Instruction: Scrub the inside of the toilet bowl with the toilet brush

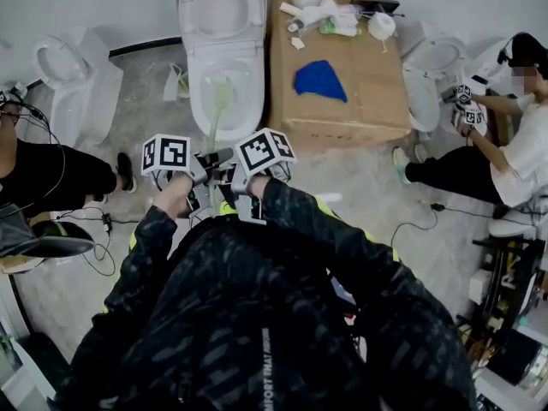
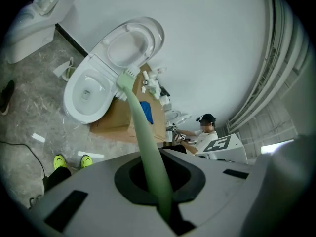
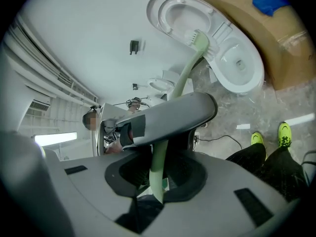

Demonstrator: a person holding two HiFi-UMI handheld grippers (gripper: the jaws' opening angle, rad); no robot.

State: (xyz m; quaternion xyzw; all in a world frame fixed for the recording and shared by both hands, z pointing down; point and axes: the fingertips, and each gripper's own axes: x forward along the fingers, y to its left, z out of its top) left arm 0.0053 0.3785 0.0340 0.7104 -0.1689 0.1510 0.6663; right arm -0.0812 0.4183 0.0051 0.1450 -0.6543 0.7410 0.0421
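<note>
A white toilet (image 1: 224, 101) stands ahead with its lid (image 1: 221, 5) raised. The pale green toilet brush (image 1: 219, 101) reaches from my grippers to the bowl, its bristle head over the bowl's inside. My left gripper (image 1: 199, 166) and right gripper (image 1: 229, 175) are side by side, both shut on the brush handle. In the left gripper view the handle (image 2: 148, 147) runs out of the left gripper (image 2: 159, 184) to the head (image 2: 128, 77) at the bowl's (image 2: 88, 90) back rim. In the right gripper view the handle (image 3: 158, 169) leaves the right gripper (image 3: 155, 181), passes behind the left gripper (image 3: 165, 116) and ends at the head (image 3: 199, 38).
A cardboard box (image 1: 360, 75) right of the toilet carries a blue cloth (image 1: 318, 80), bottles and rags. More toilets stand at left (image 1: 73, 75) and right (image 1: 432, 62). A person (image 1: 505, 144) sits at right, another (image 1: 43, 178) at left. Cables (image 1: 94, 229) lie on the floor.
</note>
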